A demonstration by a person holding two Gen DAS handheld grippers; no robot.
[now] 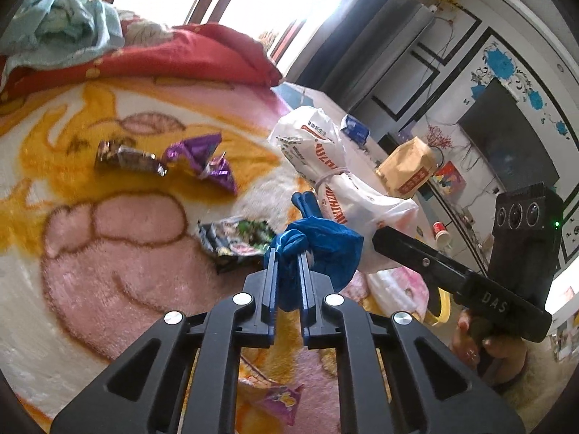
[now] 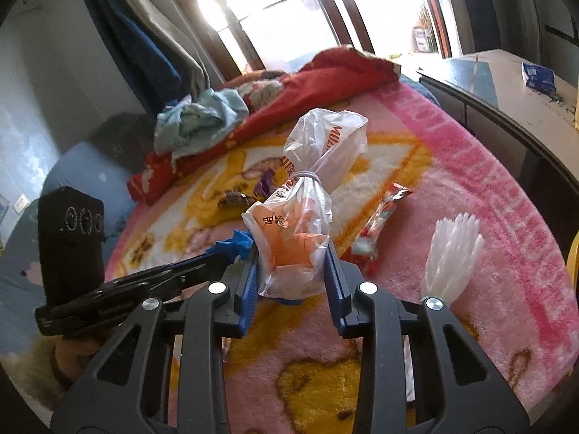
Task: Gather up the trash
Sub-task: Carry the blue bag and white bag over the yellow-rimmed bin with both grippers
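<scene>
My left gripper (image 1: 289,253) is shut on a crumpled blue plastic bag (image 1: 322,249) held above the pink and yellow blanket (image 1: 119,253). My right gripper (image 2: 294,256) is shut on a tied white plastic bag (image 2: 300,224) with orange print, which also shows in the left wrist view (image 1: 325,166). On the blanket lie a purple wrapper (image 1: 202,159), a brown wrapper (image 1: 126,159), a dark green wrapper (image 1: 235,242) and a pink wrapper (image 1: 278,401). A red snack wrapper (image 2: 380,224) and a white pleated plastic piece (image 2: 452,253) lie to the right of the right gripper.
A red quilt (image 1: 181,54) and a light blue cloth (image 1: 61,25) are heaped at the bed's far end by the window. A table (image 2: 514,90) with a blue packet (image 2: 539,77) stands right of the bed. A brown paper bag (image 1: 409,166) stands beyond it.
</scene>
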